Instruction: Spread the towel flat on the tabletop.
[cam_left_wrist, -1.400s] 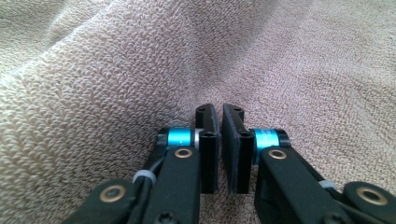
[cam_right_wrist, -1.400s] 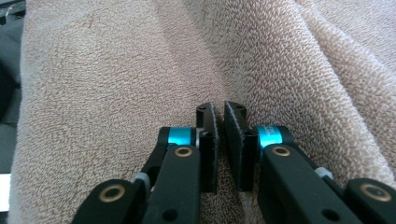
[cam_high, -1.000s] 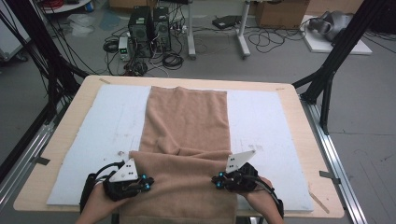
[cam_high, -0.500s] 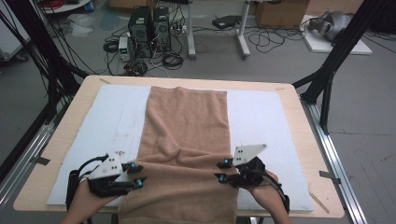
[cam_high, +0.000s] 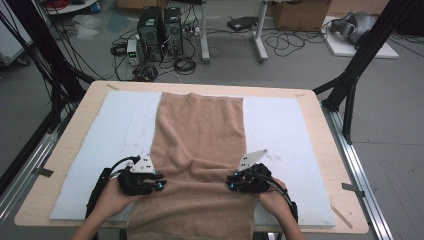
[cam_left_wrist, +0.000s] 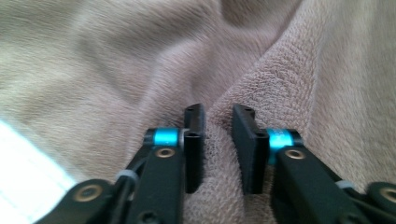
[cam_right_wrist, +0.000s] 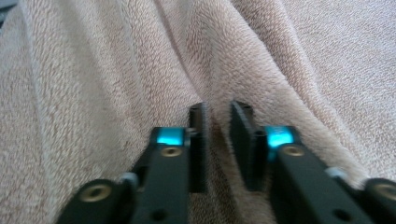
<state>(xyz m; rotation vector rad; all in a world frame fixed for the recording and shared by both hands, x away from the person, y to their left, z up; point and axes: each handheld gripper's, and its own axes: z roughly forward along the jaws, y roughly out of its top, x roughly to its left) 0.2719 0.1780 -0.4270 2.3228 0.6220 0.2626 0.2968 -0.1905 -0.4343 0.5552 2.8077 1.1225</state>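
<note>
Two claws are pinching a tan terry towel (cam_high: 200, 150) near the near edge of the wooden tabletop (cam_high: 320, 120). The towel, a long fuzzy rectangle, is lying down the middle of a white foam-like mat (cam_high: 290, 130), its near end hanging over the near edge. The left claw (cam_high: 159, 186), its jaws having just been closing, is gripping a raised fold of looped pile at the towel's left side. The right claw (cam_high: 231, 184), likewise just closing, is clenching a ridge at the right side.
</note>
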